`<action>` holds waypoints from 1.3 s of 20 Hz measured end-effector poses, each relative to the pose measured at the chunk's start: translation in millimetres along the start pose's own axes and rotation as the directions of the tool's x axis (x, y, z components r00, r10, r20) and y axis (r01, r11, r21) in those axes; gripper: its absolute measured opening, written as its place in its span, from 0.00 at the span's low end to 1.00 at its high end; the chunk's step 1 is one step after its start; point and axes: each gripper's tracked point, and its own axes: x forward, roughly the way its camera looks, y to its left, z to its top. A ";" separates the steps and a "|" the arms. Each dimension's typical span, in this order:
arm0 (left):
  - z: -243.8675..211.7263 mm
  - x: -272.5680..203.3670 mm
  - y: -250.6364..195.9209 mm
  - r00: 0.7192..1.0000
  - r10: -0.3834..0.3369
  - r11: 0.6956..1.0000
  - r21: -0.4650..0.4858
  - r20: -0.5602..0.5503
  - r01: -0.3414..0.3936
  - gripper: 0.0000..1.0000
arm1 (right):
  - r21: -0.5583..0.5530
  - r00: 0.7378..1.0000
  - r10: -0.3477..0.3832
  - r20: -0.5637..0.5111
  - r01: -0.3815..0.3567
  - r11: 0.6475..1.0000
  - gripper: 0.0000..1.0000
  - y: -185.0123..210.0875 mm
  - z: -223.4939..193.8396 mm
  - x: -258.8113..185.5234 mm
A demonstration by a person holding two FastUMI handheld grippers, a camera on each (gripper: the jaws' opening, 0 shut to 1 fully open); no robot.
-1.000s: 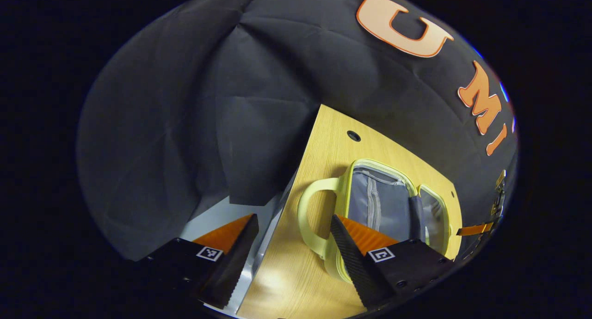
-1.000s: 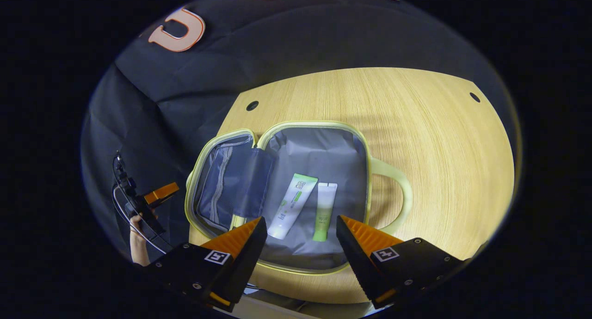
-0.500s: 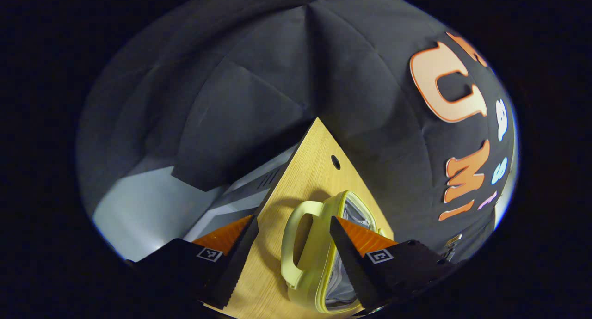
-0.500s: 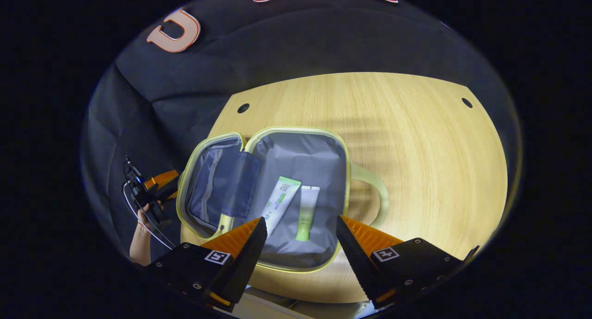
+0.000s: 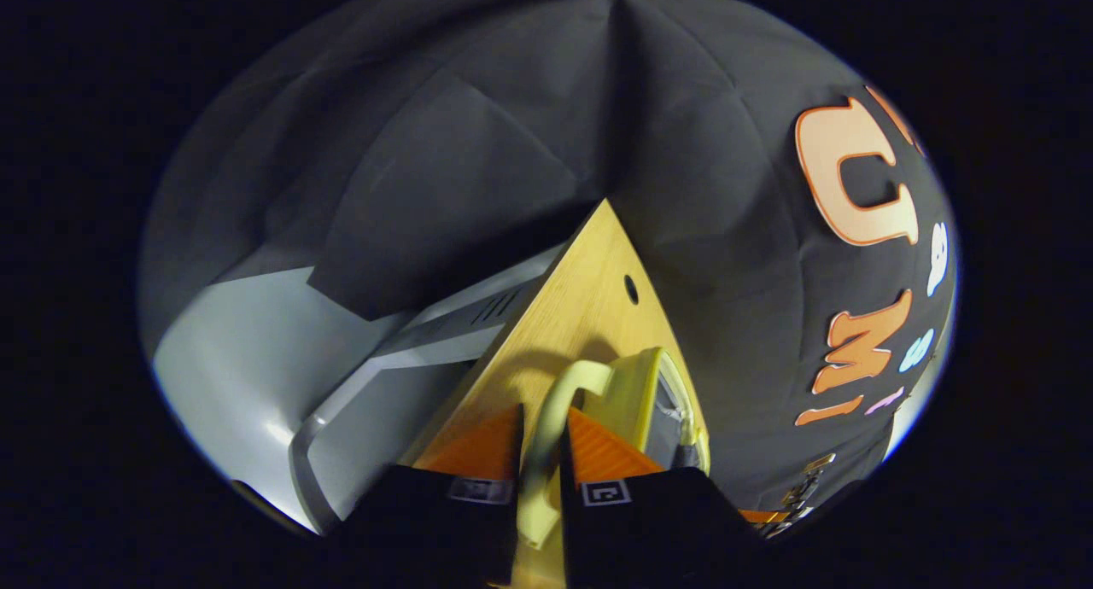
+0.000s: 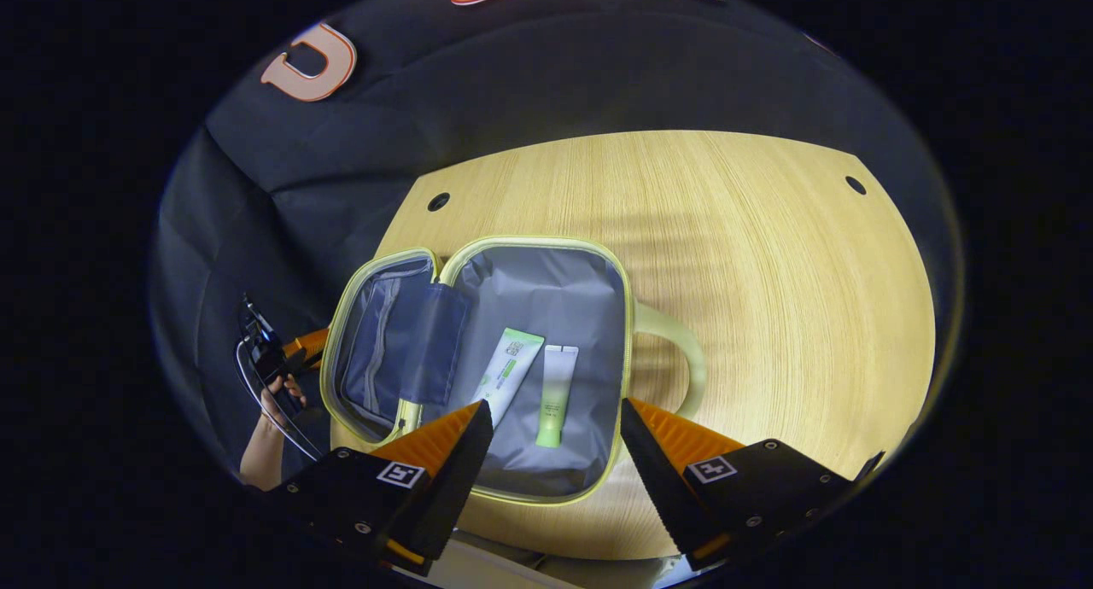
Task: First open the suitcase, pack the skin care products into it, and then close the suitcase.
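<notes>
My left gripper (image 5: 540,452) has its jaws pinched tight on the pale handle (image 5: 555,401) of the suitcase lid (image 5: 636,393), which stands up just past them. My right gripper (image 6: 555,440) has its jaws wide and holds nothing. Just ahead of them the suitcase (image 6: 521,316) lies open on the table (image 6: 768,256), with two tubes (image 6: 508,376) (image 6: 555,384) side by side inside.
</notes>
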 end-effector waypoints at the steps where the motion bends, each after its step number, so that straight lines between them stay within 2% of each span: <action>1: 1.2 0.2 -4.2 1.000 -0.007 1.000 0.011 0.015 0.007 0.12 | -0.001 1.000 0.001 0.003 -0.001 1.000 0.96 -0.5 1.3 0.1; 3: 5.7 -6.3 -12.7 0.999 0.034 0.997 0.065 0.024 -0.035 0.12 | -0.003 1.000 0.005 0.015 -0.005 1.000 0.96 -1.3 4.1 -0.8; 5: 12.8 -20.1 -30.3 0.995 0.084 0.982 0.166 0.049 -0.091 0.12 | -0.006 1.000 0.010 0.029 -0.010 1.000 0.96 -4.8 7.8 -2.7; 8: 20.3 -46.9 -77.4 0.987 0.129 0.937 0.313 0.099 -0.154 0.11 | -0.013 0.999 0.018 0.049 -0.017 1.000 0.96 -10.9 13.4 -9.0; 12: 16.7 -76.0 -149.7 0.969 0.193 0.873 0.424 0.152 -0.240 0.12 | -0.065 0.992 0.013 0.122 -0.005 0.998 0.96 -29.5 28.2 -26.9; 14: 8.5 -91.4 -191.7 0.961 0.213 0.832 0.483 0.178 -0.274 0.11 | -0.094 0.986 0.024 0.162 -0.009 0.995 0.96 -39.6 36.4 -40.9; 17: -24.3 -101.7 -261.5 0.953 0.228 0.762 0.573 0.202 -0.304 0.11 | -0.126 0.974 0.038 0.224 -0.010 0.992 0.96 -62.6 50.1 -61.3; 19: -51.3 -99.0 -305.4 0.951 0.226 0.704 0.639 0.211 -0.309 0.11 | -0.133 0.962 0.048 0.270 -0.012 0.991 0.96 -79.1 58.6 -76.8; 22: -99.6 -89.3 -352.8 0.945 0.250 0.624 0.711 0.210 -0.323 0.11 | -0.144 0.939 0.040 0.340 0.010 0.990 0.96 -108.6 70.0 -105.6; 24: -129.7 -79.0 -381.3 0.948 0.243 0.607 0.730 0.207 -0.315 0.11 | -0.160 0.920 0.042 0.389 0.022 0.987 0.96 -126.3 75.4 -127.6; 26: -169.4 -62.7 -407.4 0.964 0.214 0.622 0.740 0.156 -0.257 0.12 | -0.165 0.903 0.038 0.428 0.037 0.986 0.96 -146.9 78.3 -151.2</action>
